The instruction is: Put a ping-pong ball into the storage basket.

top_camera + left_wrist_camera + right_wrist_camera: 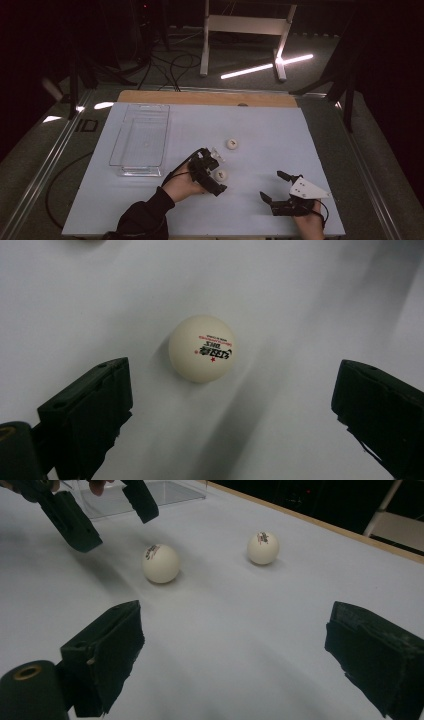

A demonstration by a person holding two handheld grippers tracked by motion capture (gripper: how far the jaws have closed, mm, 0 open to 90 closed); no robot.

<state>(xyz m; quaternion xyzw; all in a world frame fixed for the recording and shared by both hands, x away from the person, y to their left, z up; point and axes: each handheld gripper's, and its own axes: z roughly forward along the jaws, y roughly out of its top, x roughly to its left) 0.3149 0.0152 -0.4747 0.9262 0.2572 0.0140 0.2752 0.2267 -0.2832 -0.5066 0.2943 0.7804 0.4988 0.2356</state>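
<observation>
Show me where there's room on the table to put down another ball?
Bare patches: between the far ball and the table's right edge, and in front of the clear tray. It is crowded around the near ball, where the left gripper hovers.

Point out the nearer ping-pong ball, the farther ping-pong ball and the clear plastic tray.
nearer ping-pong ball (202, 348): left gripper view, middle of its printed face.
farther ping-pong ball (231, 144): high view, its top.
clear plastic tray (120, 142): high view, its left wall.
</observation>
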